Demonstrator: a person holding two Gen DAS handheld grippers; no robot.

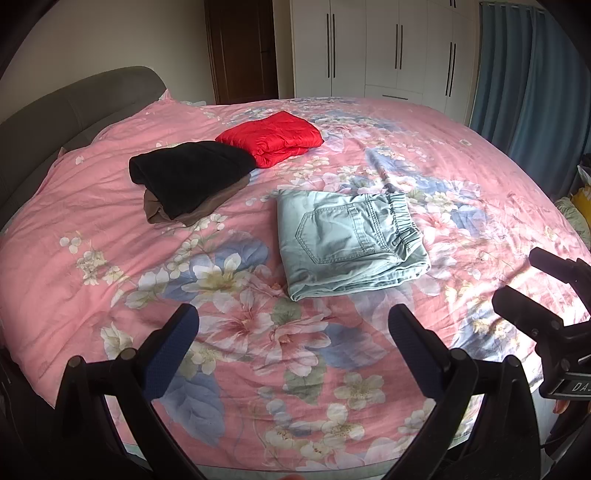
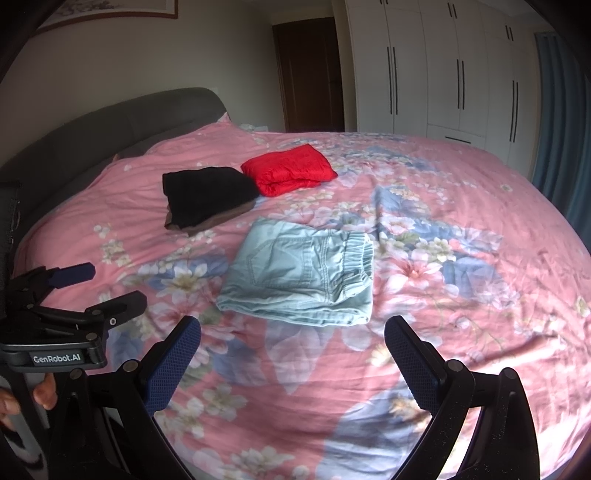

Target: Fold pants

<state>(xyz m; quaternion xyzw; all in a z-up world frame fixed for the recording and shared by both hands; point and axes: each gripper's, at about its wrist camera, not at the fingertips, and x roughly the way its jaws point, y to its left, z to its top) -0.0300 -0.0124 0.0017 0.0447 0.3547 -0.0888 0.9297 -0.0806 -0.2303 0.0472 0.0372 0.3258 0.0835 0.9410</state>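
a: what does the left wrist view give you that the right one doesn't?

b: a yellow bag [image 1: 581,201] at the far right edge beside the blue curtain [image 1: 532,70]. it also shows the back pocket of the folded light-green pants [image 1: 351,242] sharply, waistband turned to the right.

a: and the right wrist view?

b: a framed picture [image 2: 107,13] on the wall above the grey headboard [image 2: 110,118], and fingertips [image 2: 44,395] wrapped round the left tool's handle under its "genrobot.ai" label. the pants [image 2: 301,277] look softer, slightly blurred.

a: where do the pants lie?

b: flat on the pink floral duvet [image 1: 110,206], folded into a compact rectangle, near the middle of the bed. a folded black garment [image 1: 192,173] on a brown one [image 1: 207,212] and a folded red garment [image 1: 271,136] sit farther back, apart from them.

a: the grippers?

b: the left gripper [image 1: 293,332] hovers over the duvet just short of the pants, its blue-padded fingers spread wide, gripping nothing. the right gripper [image 2: 293,341] does the same, fingers spread, nothing between them. each shows at the other view's edge, side by side at the near side of the bed.
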